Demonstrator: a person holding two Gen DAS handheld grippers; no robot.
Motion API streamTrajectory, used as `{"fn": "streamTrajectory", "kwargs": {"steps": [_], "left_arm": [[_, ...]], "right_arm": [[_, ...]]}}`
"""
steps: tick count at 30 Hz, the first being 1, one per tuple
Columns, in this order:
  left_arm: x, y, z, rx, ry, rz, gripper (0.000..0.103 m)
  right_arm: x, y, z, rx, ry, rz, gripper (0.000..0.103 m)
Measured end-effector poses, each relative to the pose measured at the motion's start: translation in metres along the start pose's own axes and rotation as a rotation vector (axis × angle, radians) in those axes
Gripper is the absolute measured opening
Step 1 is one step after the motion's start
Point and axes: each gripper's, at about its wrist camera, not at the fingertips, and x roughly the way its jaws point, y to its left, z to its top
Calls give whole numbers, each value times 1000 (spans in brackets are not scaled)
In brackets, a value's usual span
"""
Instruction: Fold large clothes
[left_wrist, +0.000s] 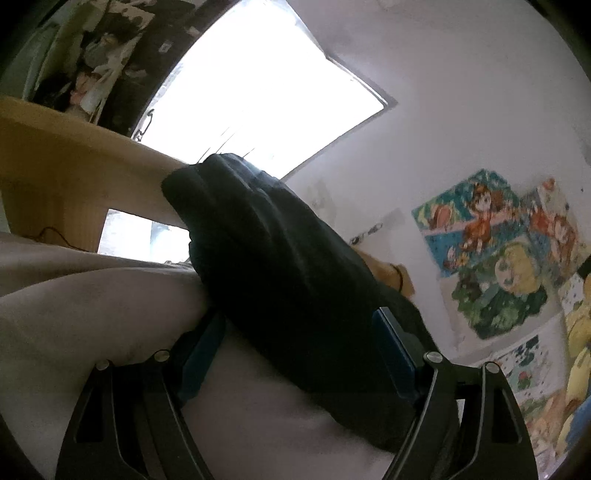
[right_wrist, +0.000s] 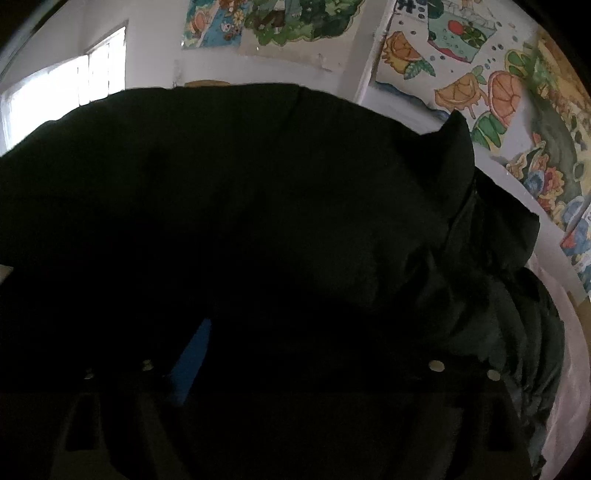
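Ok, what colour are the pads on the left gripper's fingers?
Blue pads on black fingers, clearest in the left wrist view, flanking the black garment.

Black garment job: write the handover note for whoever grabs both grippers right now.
Left gripper: open, fingers wide apart, a long bunched part of the black garment lying between them on the pale bedding, not clamped.
Right gripper: mostly buried in shadow under the garment's dark bulk; its grip cannot be judged.
Done: no neat fold visible; the cloth is still heaped and rumpled.
Left: probably check the right grip, spread the garment flat, then fold.
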Motion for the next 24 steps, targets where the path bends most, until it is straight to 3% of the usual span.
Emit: {"fn": "streamTrajectory", "kwargs": {"steps": [2,4,6,10,17,24], "left_arm": [[-3,6,2,-17,-23,-1,64],[-5,15,2,-41,-42,5,41],[-7,21,3,-70,-54,-3,25],[-18,11,3,-17,-95,-34,10],[-62,-54,-8,229,-237,-209,5],[-114,-131,-32,483,-241,-484,4]], "right_arm": [[5,-5,-3,23,-2,22,90],[7,-10,-4,41,-4,40,91],[9,-12,-5,46,-9,44,91],[11,-11,-9,40,-31,26,92],[10,-6,-13,43,-41,24,93],[-18,-23,-15,48,-43,90,93]]}}
